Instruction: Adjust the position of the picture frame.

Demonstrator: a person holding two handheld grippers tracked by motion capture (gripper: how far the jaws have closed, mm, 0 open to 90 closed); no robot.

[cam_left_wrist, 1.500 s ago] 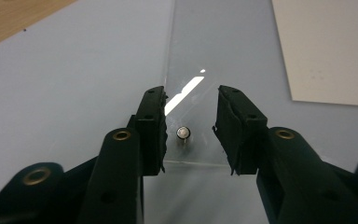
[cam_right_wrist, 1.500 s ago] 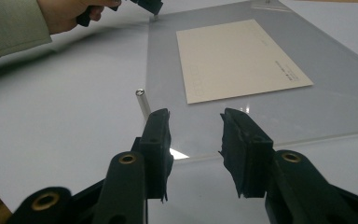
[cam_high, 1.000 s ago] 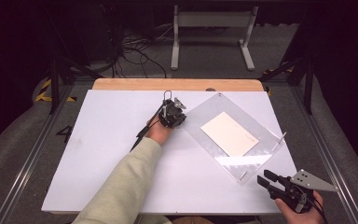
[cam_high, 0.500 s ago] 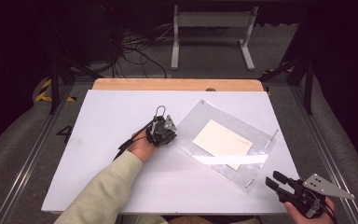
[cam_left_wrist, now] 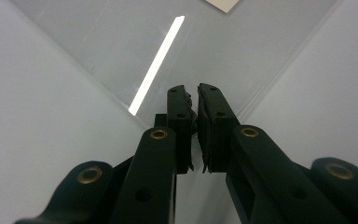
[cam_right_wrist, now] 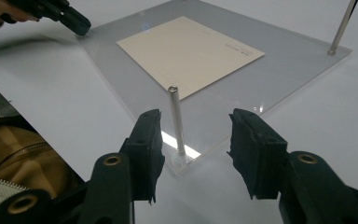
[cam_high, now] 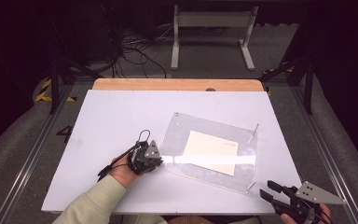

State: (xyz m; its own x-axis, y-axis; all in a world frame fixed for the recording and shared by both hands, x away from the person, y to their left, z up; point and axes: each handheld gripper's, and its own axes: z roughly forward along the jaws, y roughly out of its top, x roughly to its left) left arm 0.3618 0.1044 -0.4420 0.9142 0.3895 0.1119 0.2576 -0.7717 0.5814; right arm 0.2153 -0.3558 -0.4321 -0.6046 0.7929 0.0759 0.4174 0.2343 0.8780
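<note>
I'm seeing my left hand-held gripper (cam_high: 158, 159) clamping the clear panel's (cam_high: 200, 135) corner (edge barely visible), my right hand-held gripper (cam_right_wrist: 193, 154) opening around a pin (cam_right_wrist: 176, 119).

paper (cam_high: 212, 152) on clear plate (cam_high: 186, 128), plate on table (cam_high: 112, 112)

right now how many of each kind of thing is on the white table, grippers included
clear plastic sheet: 1
cream paper card: 1
metal pins standing on the sheet: 2
grippers: 2, left gripper and right gripper
total: 6
</note>
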